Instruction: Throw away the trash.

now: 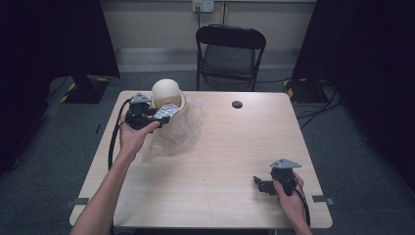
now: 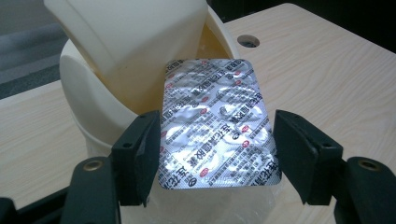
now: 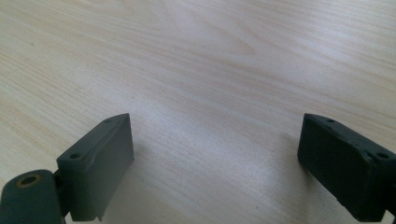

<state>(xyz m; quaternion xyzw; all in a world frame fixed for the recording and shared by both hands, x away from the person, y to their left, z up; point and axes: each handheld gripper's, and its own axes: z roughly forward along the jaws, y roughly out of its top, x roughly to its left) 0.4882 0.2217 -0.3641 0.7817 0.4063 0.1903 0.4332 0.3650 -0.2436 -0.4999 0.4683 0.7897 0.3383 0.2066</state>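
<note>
A silver foil blister pack with red and black print is clamped by its two long edges between the jaws of my left gripper. It hangs tilted at the mouth of a cream swing-lid bin, whose lid is tipped open. From above, the left gripper holds the pack against the bin at the table's back left. My right gripper rests low near the front right, open, with bare wood between its jaws.
Crumpled clear plastic lies around and in front of the bin. A dark cable hole is set in the table's far middle. A black folding chair stands behind the table. Dark curtains hang on both sides.
</note>
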